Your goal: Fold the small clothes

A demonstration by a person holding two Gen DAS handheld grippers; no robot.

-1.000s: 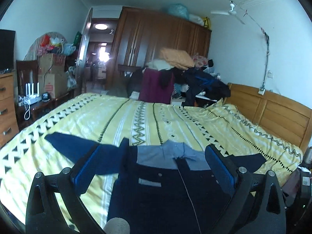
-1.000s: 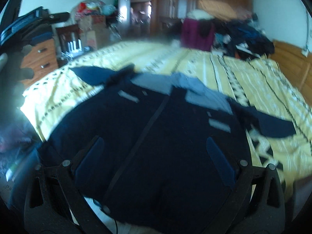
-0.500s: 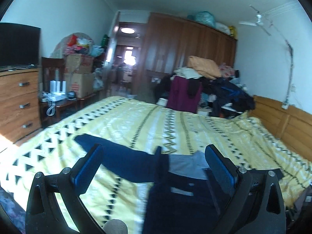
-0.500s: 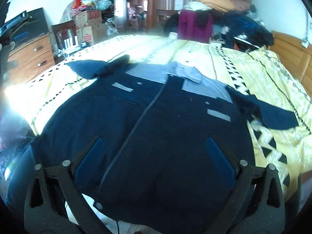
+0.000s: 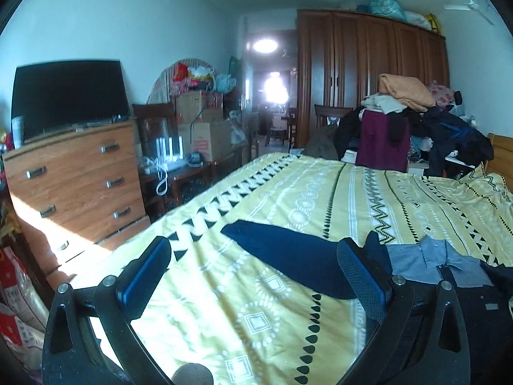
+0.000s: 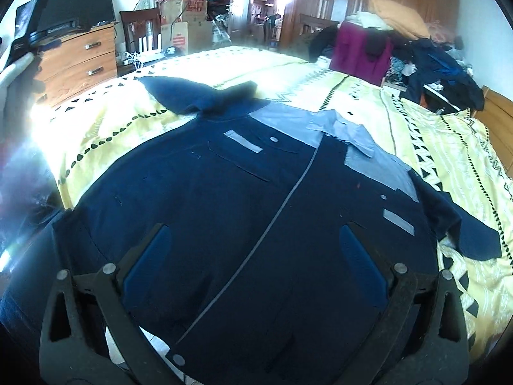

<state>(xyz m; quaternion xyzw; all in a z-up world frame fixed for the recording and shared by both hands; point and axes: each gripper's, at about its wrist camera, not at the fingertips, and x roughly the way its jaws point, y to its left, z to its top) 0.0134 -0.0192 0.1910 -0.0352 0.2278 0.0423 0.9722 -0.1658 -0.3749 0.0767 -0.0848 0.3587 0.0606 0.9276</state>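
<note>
Left view: the left gripper [image 5: 253, 276] is spread, empty, above the bed [image 5: 320, 192] facing the sleeve [image 5: 288, 253]. Right view: the right gripper [image 6: 253, 256], spread, hovers over the shirt [image 6: 256, 211] lying flat at the bed's near edge — folding not begun; likely next, pinch that sleeve.

Left wrist: low over bedspread [image 5: 272, 199], facing dresser. Right: close above shirt [image 6: 243, 211]. Shared: shirt.
</note>
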